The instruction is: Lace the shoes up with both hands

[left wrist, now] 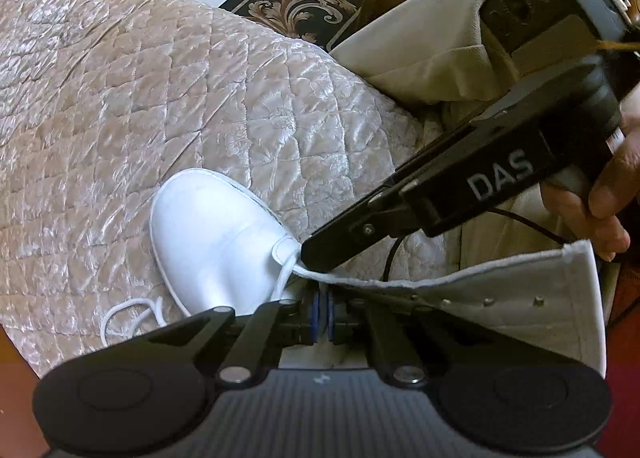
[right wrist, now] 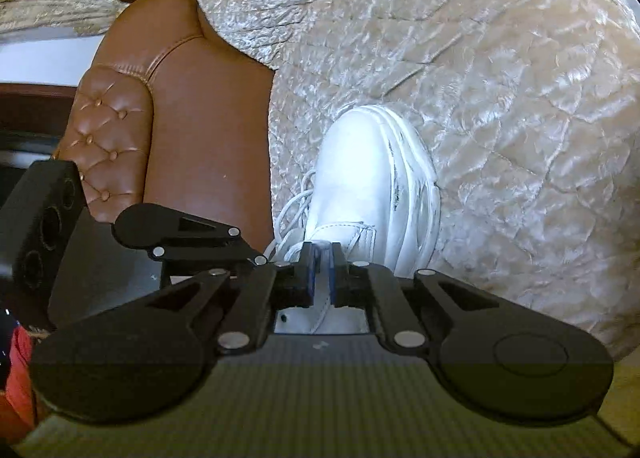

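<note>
Left wrist: white shoe point(left wrist: 212, 242) just beyond closed left gripper point(left wrist: 323, 316).

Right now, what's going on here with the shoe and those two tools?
A person is lacing a white shoe that lies on a quilted cover, with a hand-held claw in each hand. The left claw is shut over the shoe's lace area. The right claw is shut on the white lace near the eyelets. Loose lace still trails beside the toe.

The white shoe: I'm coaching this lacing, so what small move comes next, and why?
Probably draw the right gripper gently away from the white shoe: it seems shut on the lace near the lowest eyelet, and slack lies looped on the quilted cover.
</note>
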`<state>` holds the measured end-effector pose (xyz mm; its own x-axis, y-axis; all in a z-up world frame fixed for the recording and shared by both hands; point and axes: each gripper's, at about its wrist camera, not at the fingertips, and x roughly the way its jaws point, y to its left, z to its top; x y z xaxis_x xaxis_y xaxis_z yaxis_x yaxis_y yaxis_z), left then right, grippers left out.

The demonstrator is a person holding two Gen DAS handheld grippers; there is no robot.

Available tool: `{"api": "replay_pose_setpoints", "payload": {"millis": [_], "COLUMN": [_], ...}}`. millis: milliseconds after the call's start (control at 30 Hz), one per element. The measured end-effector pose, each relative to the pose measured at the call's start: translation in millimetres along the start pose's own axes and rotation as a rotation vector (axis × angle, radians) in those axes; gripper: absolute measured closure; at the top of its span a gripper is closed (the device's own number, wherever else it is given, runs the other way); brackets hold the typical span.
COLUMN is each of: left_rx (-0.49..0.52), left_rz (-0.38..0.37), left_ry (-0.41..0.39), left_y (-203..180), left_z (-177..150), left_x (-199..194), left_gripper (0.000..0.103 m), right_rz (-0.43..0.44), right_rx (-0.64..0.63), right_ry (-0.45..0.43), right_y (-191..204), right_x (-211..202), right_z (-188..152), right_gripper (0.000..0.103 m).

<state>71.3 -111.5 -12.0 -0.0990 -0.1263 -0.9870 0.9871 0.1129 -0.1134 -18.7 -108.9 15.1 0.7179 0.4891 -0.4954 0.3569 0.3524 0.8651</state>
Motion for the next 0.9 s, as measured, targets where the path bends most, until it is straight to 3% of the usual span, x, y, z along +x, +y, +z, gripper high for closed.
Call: {"api": "replay_pose_setpoints", "payload": {"millis": [100, 167, 300, 400, 567, 900], "left_rx": [-0.025, -0.027, -0.042, -0.052, -0.049, -0.060], "left_rz": [-0.001, 0.007, 0.013, -0.005, -0.005, -0.012], "left_ry": [0.003, 0.001, -0.025, -0.024, -0.022, -0.029], "left_y": [1.3, 1.3, 4.9, 8.1, 8.0, 9.3], "left_z": [-1.1, -3.8, -9.0, -7.6, -6.5, -7.4], "left_x": [-2.0, -4.8, -14.6, -12.8, -12.3, -12.1], "left_gripper": [0.098, 0.098, 0.090, 0.089, 0.089, 0.089], "right_rz": [-0.083, -0.207, -0.222, -0.120, -0.036, 0.012], "right_rx": [-0.170, -0.359, -0.326, -0.154, 0.042, 0.086], "right_ry": [-0.047, -0.170, -0.301, -0.194, -0.044, -0.008], "right_y": [24.3, 47.6, 49.6, 30.7, 1.5, -6.4], "right_x": [-4.4, -19.3, -59.5, -55.4, -14.2, 0.2], "right_z": [-0.1, -0.9, 30.5, 37.7, 11.2, 2.5], "right_gripper": [0.100, 0.102, 0.101, 0.100, 0.090, 0.090]}}
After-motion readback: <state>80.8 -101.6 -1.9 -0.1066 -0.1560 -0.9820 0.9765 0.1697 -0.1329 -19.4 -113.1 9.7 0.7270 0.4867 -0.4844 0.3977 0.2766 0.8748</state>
